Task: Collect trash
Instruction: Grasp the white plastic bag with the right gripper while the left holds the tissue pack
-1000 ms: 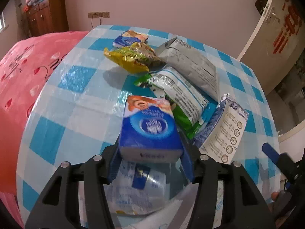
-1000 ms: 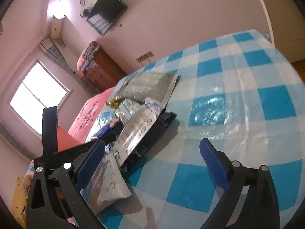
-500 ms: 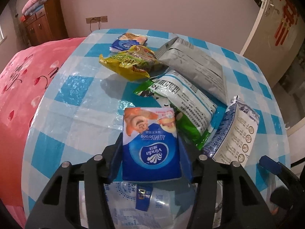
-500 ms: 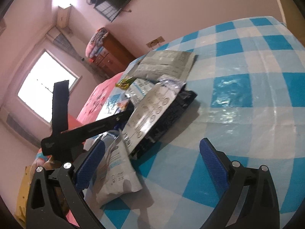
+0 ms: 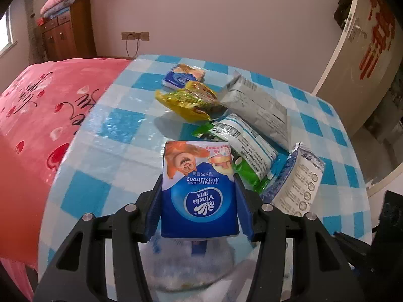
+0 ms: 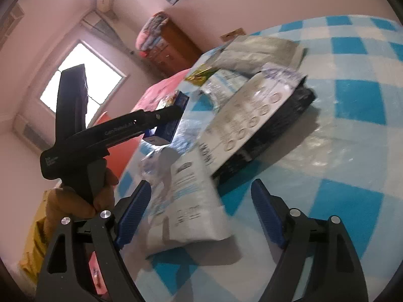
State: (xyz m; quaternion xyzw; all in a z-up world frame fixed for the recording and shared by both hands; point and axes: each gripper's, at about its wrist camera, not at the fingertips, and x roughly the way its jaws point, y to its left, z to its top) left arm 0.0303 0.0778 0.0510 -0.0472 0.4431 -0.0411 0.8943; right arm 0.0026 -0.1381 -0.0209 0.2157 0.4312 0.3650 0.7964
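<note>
The tabletop (image 5: pixel 105 136) has a blue and white check cover, and a pink bed (image 5: pixel 37 115) is just beside it. A pile of empty wrappers lies on it: a grey bag (image 5: pixel 259 105), a green and white bag (image 5: pixel 244 148), a yellow wrapper (image 5: pixel 191 100) and a white pouch (image 5: pixel 299 183). The left hand-held gripper (image 5: pixel 199 201) is clamped on a blue tissue pack (image 5: pixel 199 188), now lifted higher off the tabletop than a second ago. The right hand-held gripper (image 6: pixel 201 209) is apart around a white wrapper (image 6: pixel 186 198), not touching it. Its jaws have just been closing. A hand (image 6: pixel 83 196) holds the left handle.
</note>
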